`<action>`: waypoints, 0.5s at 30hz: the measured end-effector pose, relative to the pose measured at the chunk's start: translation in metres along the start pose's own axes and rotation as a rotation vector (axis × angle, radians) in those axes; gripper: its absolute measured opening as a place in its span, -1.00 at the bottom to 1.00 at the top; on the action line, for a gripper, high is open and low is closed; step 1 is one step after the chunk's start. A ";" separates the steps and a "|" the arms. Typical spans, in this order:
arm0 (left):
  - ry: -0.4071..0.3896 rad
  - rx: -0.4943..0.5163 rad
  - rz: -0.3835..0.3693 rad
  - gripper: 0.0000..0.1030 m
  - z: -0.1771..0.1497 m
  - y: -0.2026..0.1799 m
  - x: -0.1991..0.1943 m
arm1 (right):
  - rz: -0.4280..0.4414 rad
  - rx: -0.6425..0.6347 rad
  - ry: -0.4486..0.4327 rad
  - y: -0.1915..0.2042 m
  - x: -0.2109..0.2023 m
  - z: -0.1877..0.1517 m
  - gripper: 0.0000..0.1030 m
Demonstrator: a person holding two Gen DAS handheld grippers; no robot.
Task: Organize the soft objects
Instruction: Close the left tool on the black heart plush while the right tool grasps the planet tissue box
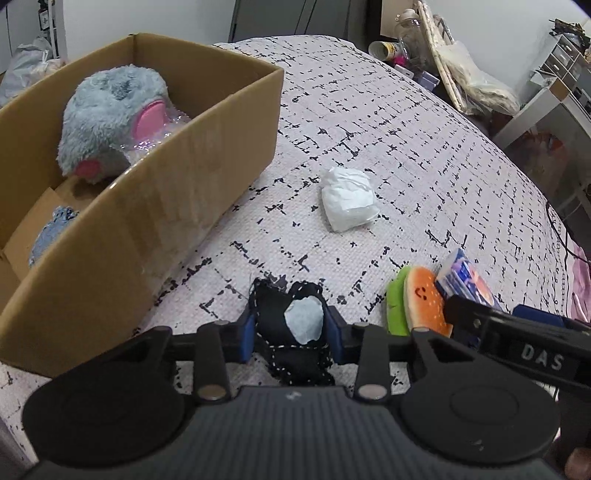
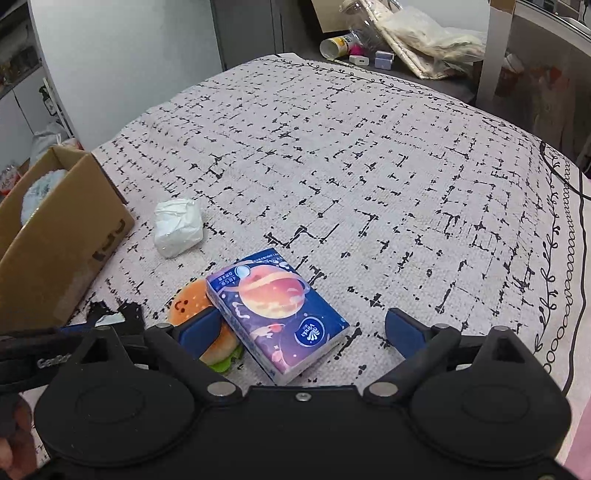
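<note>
My left gripper (image 1: 291, 330) is shut on a black pouch with a pale blue patch (image 1: 295, 325), low over the patterned cloth. My right gripper (image 2: 301, 330) is open over a blue tissue pack (image 2: 277, 310), its jaws on either side of the pack. A plush burger (image 2: 195, 306) lies under the pack's left edge; it also shows in the left wrist view (image 1: 421, 302). A white wrapped wad (image 1: 349, 199) lies on the cloth, also in the right wrist view (image 2: 178, 226). A cardboard box (image 1: 177, 177) at left holds a grey-blue plush (image 1: 110, 114).
The table is covered with a grey cloth with black marks (image 2: 369, 155). Beyond its far edge are a jar, a cup and bags (image 2: 388, 33). A blue fabric item (image 1: 51, 236) lies in the box's near part. Shelving stands at the right (image 1: 561, 66).
</note>
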State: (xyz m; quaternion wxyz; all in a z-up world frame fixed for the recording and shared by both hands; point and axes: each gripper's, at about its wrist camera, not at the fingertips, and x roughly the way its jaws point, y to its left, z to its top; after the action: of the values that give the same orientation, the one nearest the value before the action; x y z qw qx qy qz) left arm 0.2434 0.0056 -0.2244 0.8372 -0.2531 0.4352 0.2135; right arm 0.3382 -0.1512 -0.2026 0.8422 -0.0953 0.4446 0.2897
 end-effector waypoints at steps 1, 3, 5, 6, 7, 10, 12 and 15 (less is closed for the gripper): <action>0.002 0.001 -0.002 -0.27 0.000 0.000 0.000 | 0.000 0.007 -0.002 0.000 0.001 0.001 0.80; 0.005 0.002 -0.005 -0.27 0.001 0.000 0.000 | 0.011 0.014 -0.001 0.001 0.001 0.002 0.60; 0.005 0.002 -0.005 -0.28 0.001 0.000 0.000 | 0.021 0.001 -0.002 0.004 0.001 0.002 0.37; 0.004 0.003 -0.004 -0.28 0.001 0.000 0.000 | 0.029 -0.010 -0.001 0.005 0.001 0.002 0.33; 0.003 0.003 -0.001 -0.28 0.001 -0.001 -0.001 | 0.033 -0.018 0.001 0.007 0.000 0.002 0.32; 0.005 -0.008 -0.003 -0.30 0.001 -0.002 -0.004 | 0.048 -0.037 -0.005 0.010 -0.005 0.002 0.28; -0.004 -0.005 -0.003 -0.30 -0.001 -0.004 -0.008 | 0.050 -0.051 -0.011 0.011 -0.010 0.004 0.28; -0.021 0.004 -0.001 -0.30 -0.003 -0.007 -0.015 | 0.068 -0.047 -0.028 0.012 -0.019 0.006 0.27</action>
State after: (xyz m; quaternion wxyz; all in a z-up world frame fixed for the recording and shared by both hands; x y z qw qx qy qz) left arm 0.2373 -0.0035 -0.2114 0.8422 -0.2495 0.4267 0.2151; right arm 0.3272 -0.1462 -0.1828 0.8356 -0.0960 0.4290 0.3295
